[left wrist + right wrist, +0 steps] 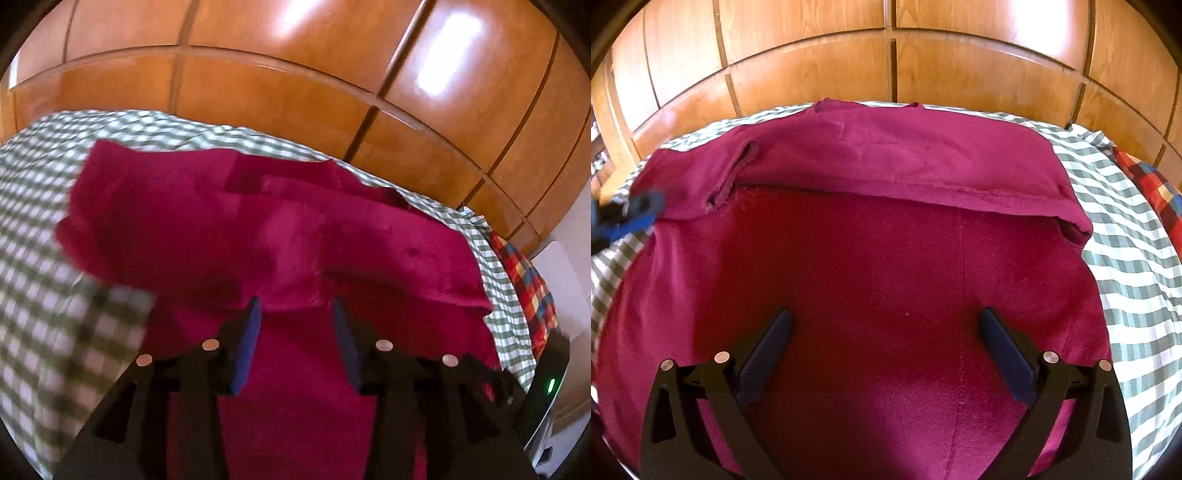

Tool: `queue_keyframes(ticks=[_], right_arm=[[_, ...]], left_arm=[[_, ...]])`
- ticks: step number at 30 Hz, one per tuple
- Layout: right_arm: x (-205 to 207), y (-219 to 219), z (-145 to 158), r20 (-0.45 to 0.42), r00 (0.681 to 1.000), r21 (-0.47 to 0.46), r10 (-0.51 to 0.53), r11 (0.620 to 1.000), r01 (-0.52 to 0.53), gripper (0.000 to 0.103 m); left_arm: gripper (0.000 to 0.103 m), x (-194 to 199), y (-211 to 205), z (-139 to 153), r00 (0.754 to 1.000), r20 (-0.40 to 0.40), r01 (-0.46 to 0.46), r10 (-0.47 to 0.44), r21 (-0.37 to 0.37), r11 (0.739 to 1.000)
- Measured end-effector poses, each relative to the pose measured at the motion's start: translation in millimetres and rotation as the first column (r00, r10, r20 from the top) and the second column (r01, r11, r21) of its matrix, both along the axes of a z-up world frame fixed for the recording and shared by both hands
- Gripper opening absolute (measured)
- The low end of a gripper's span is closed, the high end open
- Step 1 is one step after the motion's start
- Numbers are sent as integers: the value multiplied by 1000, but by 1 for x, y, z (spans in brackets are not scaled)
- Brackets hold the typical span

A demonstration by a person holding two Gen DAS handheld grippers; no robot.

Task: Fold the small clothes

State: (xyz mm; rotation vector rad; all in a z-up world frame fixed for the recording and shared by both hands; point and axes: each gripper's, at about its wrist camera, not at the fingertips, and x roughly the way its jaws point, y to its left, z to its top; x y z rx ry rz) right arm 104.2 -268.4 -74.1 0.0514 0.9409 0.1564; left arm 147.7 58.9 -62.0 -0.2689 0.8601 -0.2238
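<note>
A crimson garment point(886, 266) lies spread on a green-and-white checked sheet point(1126, 236). Its far part is folded over toward me, and the hem point(905, 194) runs across the middle. My right gripper point(885, 314) hovers over the near half with its jaws wide open and nothing between them. The left gripper point(628, 214) shows blurred at the garment's left edge. In the left wrist view the garment point(221, 229) looks rumpled and blurred. There the left gripper point(297, 310) stands above it, its blue pads apart with only cloth behind them.
Wooden wardrobe doors point(886, 66) rise behind the bed. A red, blue and yellow plaid cloth point(1145, 177) lies at the right edge of the sheet. A white device with a green light point(550, 386) sits low on the right in the left wrist view.
</note>
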Motion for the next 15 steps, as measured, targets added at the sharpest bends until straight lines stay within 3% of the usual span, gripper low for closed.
queue_keyframes(ticks=[4, 7, 13, 14, 15], right_arm=[[26, 15, 17, -45, 996, 269, 78, 961, -63, 85], [54, 46, 15, -79, 986, 365, 147, 924, -109, 79], [103, 108, -10, -171, 967, 357, 190, 927, -119, 68], [106, 117, -11, -172, 965, 332, 197, 934, -132, 54], [106, 126, -10, -171, 962, 302, 213, 941, -154, 31]], left_arm=[[38, -21, 25, -15, 998, -11, -57, 58, 34, 998], [37, -24, 34, -33, 995, -46, -88, 90, 44, 995], [35, -31, 29, -51, 995, -24, -93, 96, 92, 991], [36, -33, 27, -55, 996, -5, -93, 94, 114, 989], [36, -33, 24, -56, 995, 6, -96, 96, 130, 987]])
